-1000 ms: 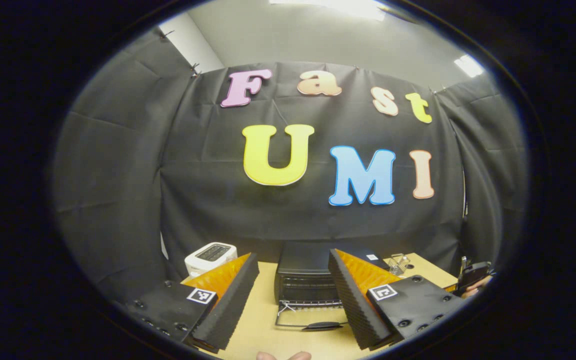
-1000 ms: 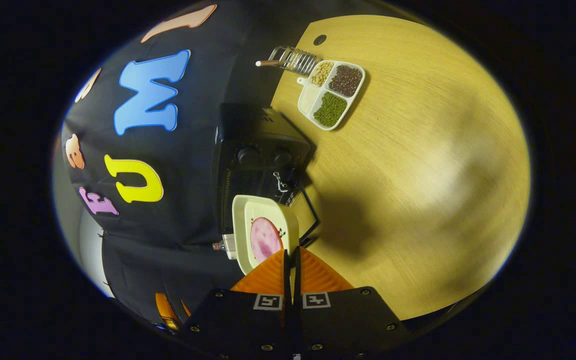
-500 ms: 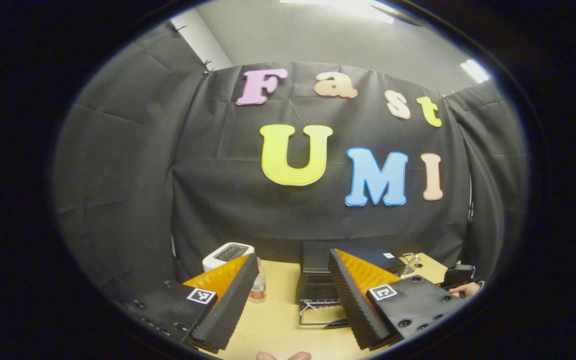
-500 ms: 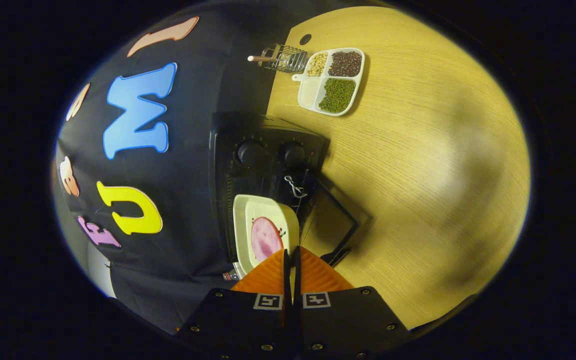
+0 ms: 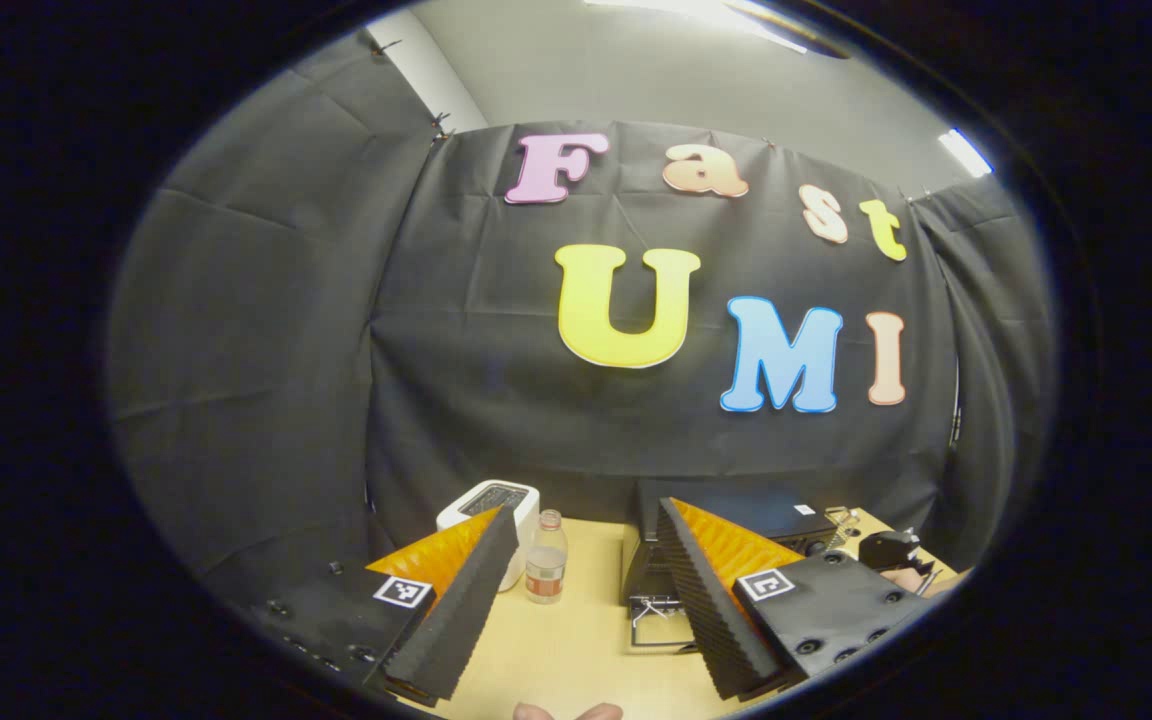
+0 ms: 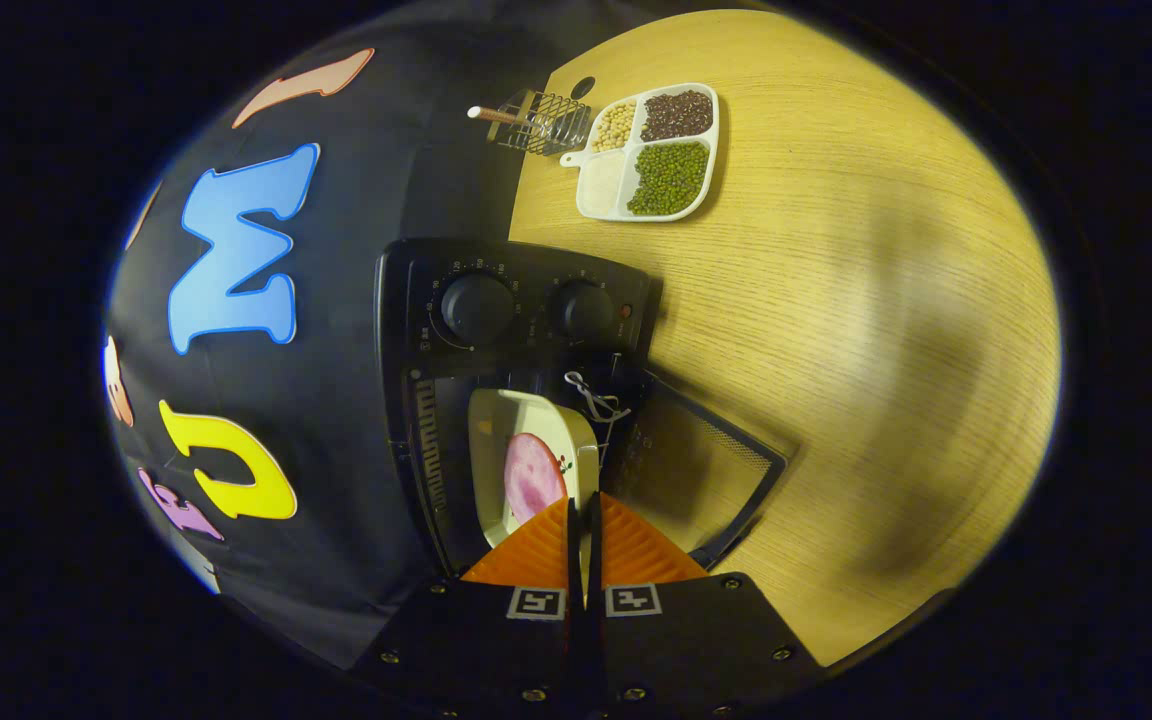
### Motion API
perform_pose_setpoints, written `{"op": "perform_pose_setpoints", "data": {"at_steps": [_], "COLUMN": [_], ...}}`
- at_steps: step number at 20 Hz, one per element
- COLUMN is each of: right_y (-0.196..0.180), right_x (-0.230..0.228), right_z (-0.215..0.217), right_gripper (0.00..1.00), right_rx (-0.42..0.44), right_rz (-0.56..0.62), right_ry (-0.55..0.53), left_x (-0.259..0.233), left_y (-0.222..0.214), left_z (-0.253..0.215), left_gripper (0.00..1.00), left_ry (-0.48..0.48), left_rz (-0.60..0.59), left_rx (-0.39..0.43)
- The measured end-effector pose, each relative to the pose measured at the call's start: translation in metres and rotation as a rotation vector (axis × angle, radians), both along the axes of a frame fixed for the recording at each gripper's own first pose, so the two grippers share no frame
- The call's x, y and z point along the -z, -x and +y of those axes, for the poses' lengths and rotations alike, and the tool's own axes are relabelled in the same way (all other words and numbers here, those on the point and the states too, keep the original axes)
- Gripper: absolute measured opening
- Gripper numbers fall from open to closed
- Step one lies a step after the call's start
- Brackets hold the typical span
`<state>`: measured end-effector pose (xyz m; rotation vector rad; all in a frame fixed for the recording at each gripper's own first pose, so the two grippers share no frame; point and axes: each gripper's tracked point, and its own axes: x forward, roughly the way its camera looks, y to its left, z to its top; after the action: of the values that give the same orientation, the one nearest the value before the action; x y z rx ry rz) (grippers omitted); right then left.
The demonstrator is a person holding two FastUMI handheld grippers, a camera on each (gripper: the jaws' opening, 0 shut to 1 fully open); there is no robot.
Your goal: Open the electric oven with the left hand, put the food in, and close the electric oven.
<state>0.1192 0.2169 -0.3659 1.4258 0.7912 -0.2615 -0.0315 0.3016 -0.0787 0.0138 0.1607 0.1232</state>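
The black electric oven [image 6: 516,310] stands on the wooden table [image 6: 856,300] with its glass door [image 6: 706,470] folded down flat. My right gripper [image 6: 582,505] is shut on the rim of a cream square plate [image 6: 496,430] carrying a pink slice of food [image 6: 533,478]. The plate hangs edge-on at the oven's open mouth. In the left gripper view the oven [image 5: 726,497] sits small behind my right finger, its door [image 5: 658,632] down. My left gripper [image 5: 584,515] is open and holds nothing, well back from the oven.
A white divided tray [image 6: 651,150] of beans and a wire holder [image 6: 536,120] sit beyond the oven. A white toaster [image 5: 484,498] and a small bottle [image 5: 544,570] stand left of the oven. The other gripper [image 5: 891,550] and a hand show at the far right.
My left gripper has drawn back and to the left, so the oven looks smaller and the bottle has come into sight. My right gripper has brought the plate closer to the oven's opening.
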Motion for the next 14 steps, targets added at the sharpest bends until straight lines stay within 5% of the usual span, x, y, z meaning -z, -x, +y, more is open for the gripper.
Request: {"op": "perform_pose_setpoints", "data": {"at_steps": [14], "right_y": [-0.078], "right_x": [0.031], "right_z": [0.042], "right_gripper": [0.01], "right_rx": [0.248], "right_rz": [0.033], "right_ry": [-0.01], "left_x": [0.014], "left_y": [0.002], "left_z": [0.044], "left_gripper": [0.95], "left_ry": [0.008], "left_rz": [0.039], "left_rx": [-0.06]}}
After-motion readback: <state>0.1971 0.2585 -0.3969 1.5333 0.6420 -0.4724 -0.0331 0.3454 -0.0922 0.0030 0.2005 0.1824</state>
